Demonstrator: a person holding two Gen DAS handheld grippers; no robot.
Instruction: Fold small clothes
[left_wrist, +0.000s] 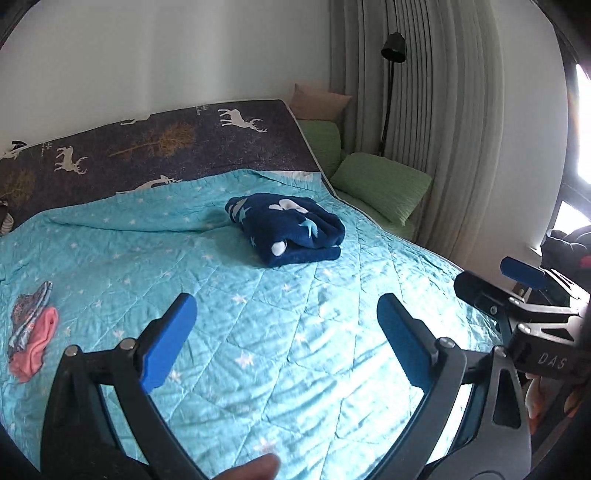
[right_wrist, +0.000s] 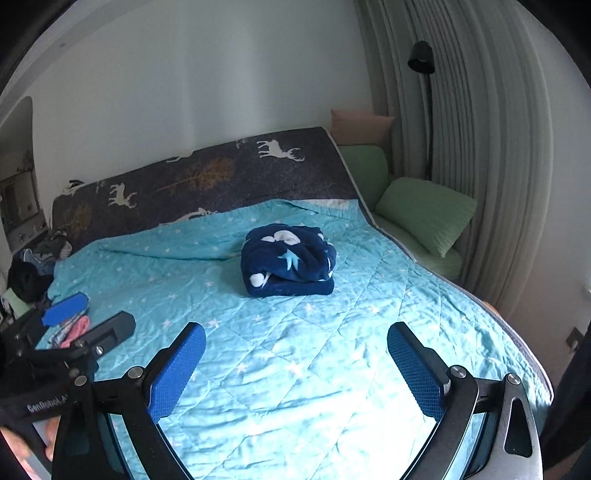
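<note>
Bedroom with white walls, pleated grey curtains (right_wrist: 480, 147) along the right side, black floor lamp (right_wrist: 421, 59) standing in front of them. Wide bed covered by a turquoise quilt (left_wrist: 258, 332) sprinkled with white stars, stitched in diamonds. Dark deer-print blanket (left_wrist: 166, 144) across the head of the bed, partly tucked beneath the quilt's upper edge. Green pillows (left_wrist: 380, 184) on a low ledge to the right of the mattress, a pinkish cushion (left_wrist: 317, 99) behind them against the wall. Heap of dark clothing (right_wrist: 33, 269) off the far left corner, seen in the right wrist view only.

Near the middle of the quilt, a folded navy fleece (left_wrist: 288, 229) with pale stars and white shapes, lying alone, well apart from both tools. At the left edge of the quilt, small clothes (left_wrist: 31, 328): a patterned piece and a pink piece, crumpled, touching each other, untouched by either gripper.

Left gripper (left_wrist: 286, 339) above the near part of the quilt, blue pads spread wide, nothing between them. Fingertip of a hand (left_wrist: 251, 469) at the bottom of the left wrist view. Right gripper (right_wrist: 295, 369) likewise above the quilt, jaws wide apart and empty. Both tools side by side, pointing toward the headboard end, each showing at the edge of the other's view.
</note>
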